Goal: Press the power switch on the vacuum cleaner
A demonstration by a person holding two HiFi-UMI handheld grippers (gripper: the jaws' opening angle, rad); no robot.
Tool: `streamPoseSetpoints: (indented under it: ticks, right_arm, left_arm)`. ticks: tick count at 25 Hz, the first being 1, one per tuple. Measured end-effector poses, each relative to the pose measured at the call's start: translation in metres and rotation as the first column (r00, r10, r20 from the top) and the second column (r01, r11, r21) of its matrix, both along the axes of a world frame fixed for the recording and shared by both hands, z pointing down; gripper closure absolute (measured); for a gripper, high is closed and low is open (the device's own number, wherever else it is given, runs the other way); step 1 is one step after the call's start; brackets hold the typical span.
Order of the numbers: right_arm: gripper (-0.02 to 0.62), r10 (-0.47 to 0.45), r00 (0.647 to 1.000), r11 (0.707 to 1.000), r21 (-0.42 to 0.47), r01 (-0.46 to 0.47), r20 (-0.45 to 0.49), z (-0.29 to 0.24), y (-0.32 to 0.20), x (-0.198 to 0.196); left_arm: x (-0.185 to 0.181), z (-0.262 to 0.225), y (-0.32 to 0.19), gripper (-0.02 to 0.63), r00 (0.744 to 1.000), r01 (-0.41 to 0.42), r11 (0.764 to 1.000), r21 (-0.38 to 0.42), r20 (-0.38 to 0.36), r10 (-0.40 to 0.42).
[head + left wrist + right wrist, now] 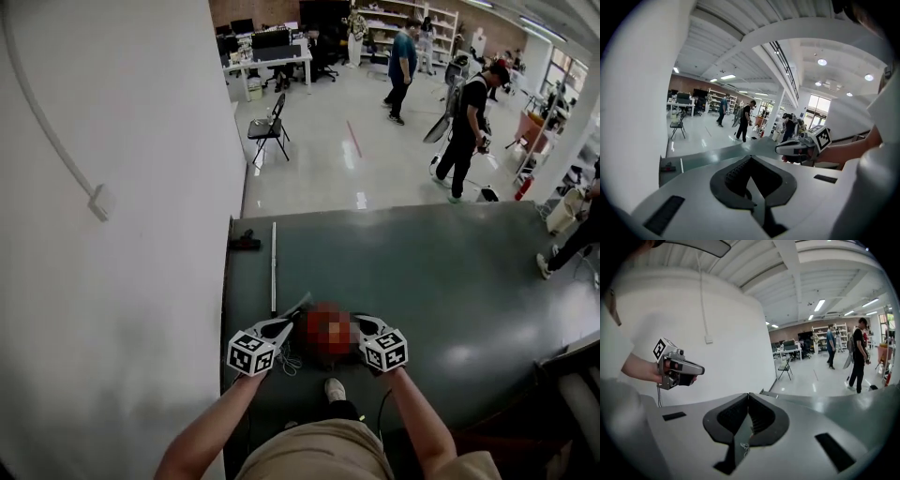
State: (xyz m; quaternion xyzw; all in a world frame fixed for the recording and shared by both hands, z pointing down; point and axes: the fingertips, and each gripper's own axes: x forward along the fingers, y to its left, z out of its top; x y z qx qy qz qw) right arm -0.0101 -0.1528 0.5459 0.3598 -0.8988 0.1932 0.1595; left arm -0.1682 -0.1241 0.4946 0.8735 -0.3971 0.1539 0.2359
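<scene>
I cannot make out a vacuum cleaner or its power switch in any view. A long white tube (273, 266) and a small black object (246, 244) lie on the dark green mat (422, 272) next to the white wall; both also show in the left gripper view, the tube (681, 165) beside the black object (667, 166). My left gripper (296, 306) and right gripper (362, 322) are held side by side low over the mat's near edge, well short of the tube. Both the left gripper (749, 158) and the right gripper (748, 395) are shut on nothing.
A white wall (122, 187) runs along the left of the mat. Beyond the mat lies a shiny floor with a black folding chair (269, 127), desks (267, 58) and several people, one with a backpack (466, 131). A shoe (335, 389) shows below the grippers.
</scene>
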Motion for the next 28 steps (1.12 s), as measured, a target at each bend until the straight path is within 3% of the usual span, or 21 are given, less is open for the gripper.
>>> streamPoseSetpoints:
  ticks: [4,8,13,17,23,28]
  right_arm:
    - [0.584,-0.001,1.000,0.992,0.129,0.001,-0.005,-0.078,0.032,-0.028]
    - [0.584,0.015,0.999,0.978,0.207,-0.024,0.046,-0.142,0.084,-0.046]
    - [0.584,0.111,0.987,0.947,0.288,-0.140,0.115,-0.200,0.136,-0.038]
    - [0.584,0.163,0.977,0.925,0.324,-0.199,0.135,-0.226,0.174,-0.012]
    - [0.584,0.279,0.958,0.880,0.381,-0.284,0.071,-0.229,0.187,0.056]
    - [0.584,0.390,0.919,0.847,0.365,-0.385,0.063,-0.220,0.194,0.134]
  left_arm:
    - [-0.020,-0.066,0.032,0.601,0.998,-0.008,0.995,0.095,-0.061,0.014]
    - [-0.016,-0.123,0.080,0.601,0.988,-0.065,0.980,0.190,-0.123,0.090]
    - [-0.015,-0.166,0.119,0.601,0.972,-0.108,0.954,0.281,-0.172,0.161]
    - [-0.029,-0.178,0.137,0.601,0.969,-0.097,0.946,0.310,-0.188,0.161]
    - [-0.070,-0.162,0.117,0.601,0.982,0.066,0.952,0.298,-0.187,-0.009]
    - [-0.070,-0.136,0.116,0.601,0.983,0.096,0.956,0.276,-0.177,-0.048]
